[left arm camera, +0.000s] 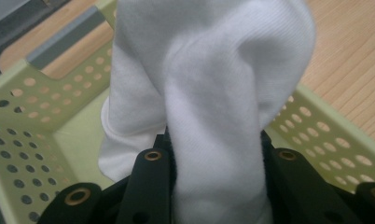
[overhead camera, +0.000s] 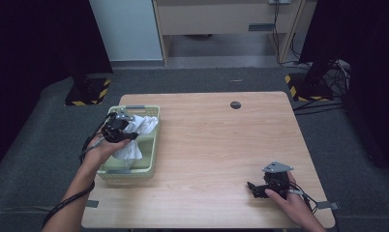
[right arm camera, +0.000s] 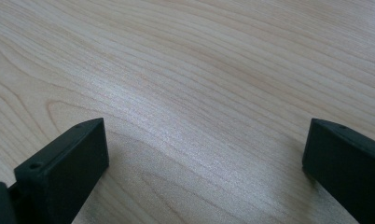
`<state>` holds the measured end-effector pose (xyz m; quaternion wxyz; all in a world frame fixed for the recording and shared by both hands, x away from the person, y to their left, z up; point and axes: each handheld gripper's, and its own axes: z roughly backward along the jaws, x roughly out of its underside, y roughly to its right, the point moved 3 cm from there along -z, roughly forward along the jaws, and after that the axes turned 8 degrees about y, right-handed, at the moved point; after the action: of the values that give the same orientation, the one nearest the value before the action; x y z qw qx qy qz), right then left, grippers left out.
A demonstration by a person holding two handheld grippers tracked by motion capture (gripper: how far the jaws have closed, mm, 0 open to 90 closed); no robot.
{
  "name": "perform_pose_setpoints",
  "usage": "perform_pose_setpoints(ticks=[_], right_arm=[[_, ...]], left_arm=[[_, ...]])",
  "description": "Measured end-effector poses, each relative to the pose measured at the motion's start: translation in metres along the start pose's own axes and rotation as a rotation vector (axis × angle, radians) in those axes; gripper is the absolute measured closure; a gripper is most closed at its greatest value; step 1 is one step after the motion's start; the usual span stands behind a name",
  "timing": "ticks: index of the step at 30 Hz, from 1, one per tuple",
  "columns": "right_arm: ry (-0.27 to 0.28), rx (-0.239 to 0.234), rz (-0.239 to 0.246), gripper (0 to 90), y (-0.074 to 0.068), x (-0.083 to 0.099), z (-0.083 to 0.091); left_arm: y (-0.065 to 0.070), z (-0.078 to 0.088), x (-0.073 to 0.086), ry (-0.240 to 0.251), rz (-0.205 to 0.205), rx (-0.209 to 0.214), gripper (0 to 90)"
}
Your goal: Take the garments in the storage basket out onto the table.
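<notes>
One white sock (left arm camera: 213,107) is pinched between the jaws of the left gripper (overhead camera: 119,131) and hangs over the pale green perforated basket (overhead camera: 149,159) at the table's left side; in the left gripper view the fabric bunches thickly between the two black jaws, so the grip looks firm but takes in only a fold of the cloth. More white cloth (overhead camera: 129,151) lies in the basket under it, touching or nearly touching the held piece, and I judge that the main risk: the knit could catch a neighbour and drag it out, or the fold could slip from the jaws and drop back. A trailing end could also snag on the basket's rim and tip the light basket. The right gripper (overhead camera: 261,189) rests low over the bare wooden table (overhead camera: 212,145), well apart, its jaws standing wide with nothing between them, so it isn't steadying the basket should it shift.
</notes>
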<state>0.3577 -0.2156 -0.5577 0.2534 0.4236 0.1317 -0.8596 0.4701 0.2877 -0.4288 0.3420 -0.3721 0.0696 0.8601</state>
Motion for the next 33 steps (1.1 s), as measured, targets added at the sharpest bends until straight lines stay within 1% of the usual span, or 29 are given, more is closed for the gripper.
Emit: perform_pose_setpoints(ticks=[3, 6, 13, 17, 27, 31, 32, 33], right_arm=[[0.000, 0.000, 0.000, 0.4, 0.000, 0.000, 0.000], [0.000, 0.000, -0.001, 0.3, 0.000, 0.000, 0.000], [0.000, 0.000, 0.000, 0.4, 0.000, 0.000, 0.000], [0.000, 0.000, 0.000, 0.4, 0.000, 0.000, 0.000], [0.000, 0.000, 0.000, 0.4, 0.000, 0.000, 0.000], [0.000, 0.000, 0.000, 0.4, 0.000, 0.000, 0.000], [0.000, 0.000, 0.000, 0.3, 0.000, 0.000, 0.000], [0.000, 0.000, 0.000, 0.4, 0.000, 0.000, 0.000]], left_arm=[[0.002, 0.004, -0.005, 0.006, -0.018, -0.006, 70.9], [0.002, 0.006, -0.009, 0.001, -0.034, -0.011, 70.9], [0.001, 0.015, -0.022, 0.036, -0.036, -0.019, 70.9], [0.001, 0.020, -0.029, 0.042, -0.044, -0.031, 70.9], [0.004, 0.018, -0.034, 0.061, -0.049, -0.025, 70.9], [0.004, 0.020, -0.036, 0.076, -0.060, -0.024, 70.9], [0.004, 0.020, -0.037, 0.081, -0.072, -0.027, 70.9], [0.005, 0.021, -0.037, 0.076, -0.067, -0.022, 70.9]])
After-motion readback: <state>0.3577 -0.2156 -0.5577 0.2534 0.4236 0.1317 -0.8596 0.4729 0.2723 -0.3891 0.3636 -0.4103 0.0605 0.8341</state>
